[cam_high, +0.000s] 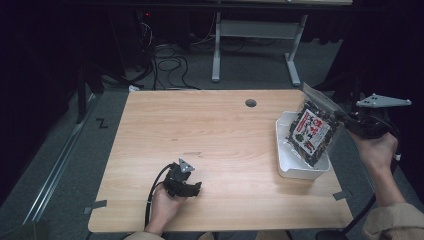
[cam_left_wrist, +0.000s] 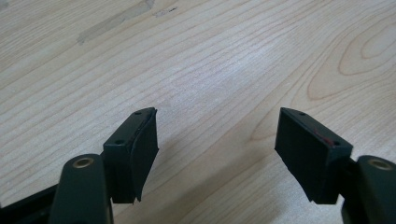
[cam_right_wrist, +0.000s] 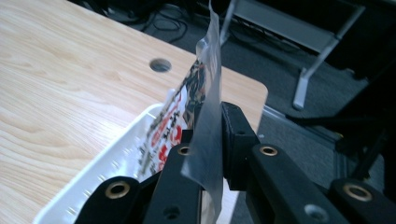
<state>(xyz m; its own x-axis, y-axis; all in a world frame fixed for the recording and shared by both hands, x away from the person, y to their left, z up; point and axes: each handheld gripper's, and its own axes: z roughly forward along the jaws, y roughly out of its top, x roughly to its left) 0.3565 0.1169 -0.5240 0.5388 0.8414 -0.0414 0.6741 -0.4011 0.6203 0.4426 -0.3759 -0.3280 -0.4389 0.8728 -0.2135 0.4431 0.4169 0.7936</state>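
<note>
On the near left part of the wooden table (cam_high: 210, 130), the person's left hand (cam_high: 162, 207) is resting on the top and holding the left gripper (cam_high: 192, 189), which is lying low just above the wood and pointing toward the right. In the left gripper view its two black jaws are standing wide apart, with bare wood grain showing in the gap between them and nothing held. A black cable (cam_high: 151, 192) is trailing from it back toward the near edge.

Farther across, near the far edge, a round cable hole (cam_high: 250, 103) is sitting in the tabletop, well apart from everything else.

At the right edge of the table a white tray (cam_high: 287, 167) is lying with its long side running from near to far. Over it a snack bag (cam_high: 312, 131) is hanging tilted: its long axis is slanting from the upper right, where it is held, down toward the near left, with the lower end dipping into the tray. Its printed red, white and green label is facing up and toward the left. The clear sealed top strip (cam_right_wrist: 208, 116) is pointing up and to the right.

The right gripper (cam_high: 345, 117) is coming in from beyond the table's right edge, held up by the right hand (cam_high: 377, 150), and its jaws are pinched shut on that clear strip of the bag. In the right gripper view the film is standing on edge between the two jaws, blocking part of the tray's far wall.

Beyond the table, cables (cam_high: 170, 65) are lying on the grey floor beside the legs of another table frame (cam_high: 255, 45).
</note>
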